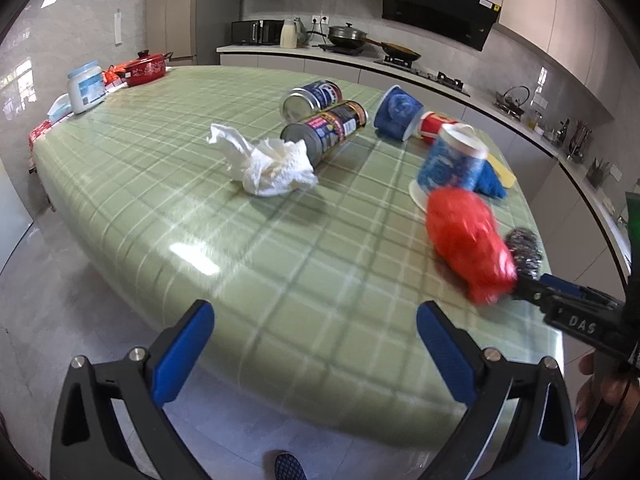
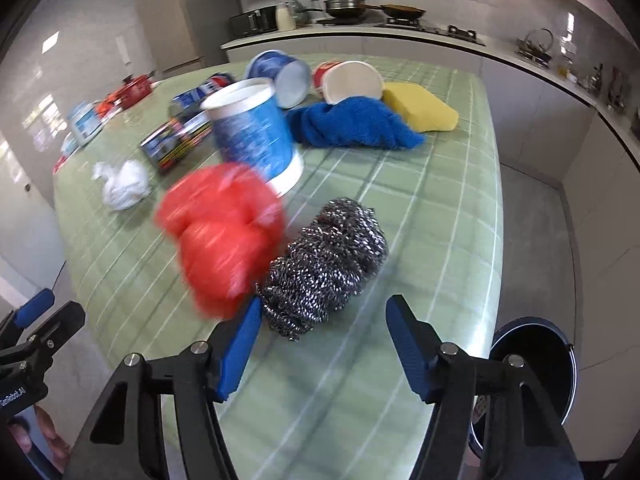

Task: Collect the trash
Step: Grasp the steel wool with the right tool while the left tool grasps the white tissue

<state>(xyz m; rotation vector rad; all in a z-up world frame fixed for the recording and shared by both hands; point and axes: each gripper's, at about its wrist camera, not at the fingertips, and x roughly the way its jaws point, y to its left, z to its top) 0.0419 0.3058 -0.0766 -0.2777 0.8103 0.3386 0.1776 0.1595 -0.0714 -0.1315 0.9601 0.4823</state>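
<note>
Trash lies scattered over the green checked table (image 1: 280, 264). We see a crumpled white tissue (image 1: 268, 166) near the middle, with two tin cans (image 1: 324, 130) on their sides just behind it. Farther right are a tipped blue cup (image 1: 396, 114) and a red-and-white cup (image 1: 434, 124), and nearer us stands an upside-down blue paper cup (image 1: 452, 162).

From the right wrist view, a blurred red plastic bag (image 2: 222, 232) sits at the near right part of the table, touching a steel wool scrubber (image 2: 324, 264) on its right. A blue cloth (image 2: 352, 124) and a yellow sponge (image 2: 420, 110) lie at the far right. A dark bin (image 2: 536, 364) stands on the floor beyond the table's near right corner.

Our right gripper (image 2: 320, 344) has its fingers spread wide, empty, its left finger just at the bag and scrubber. Our left gripper (image 1: 316, 344) hangs over the near table edge, fingers wide apart and empty.
</note>
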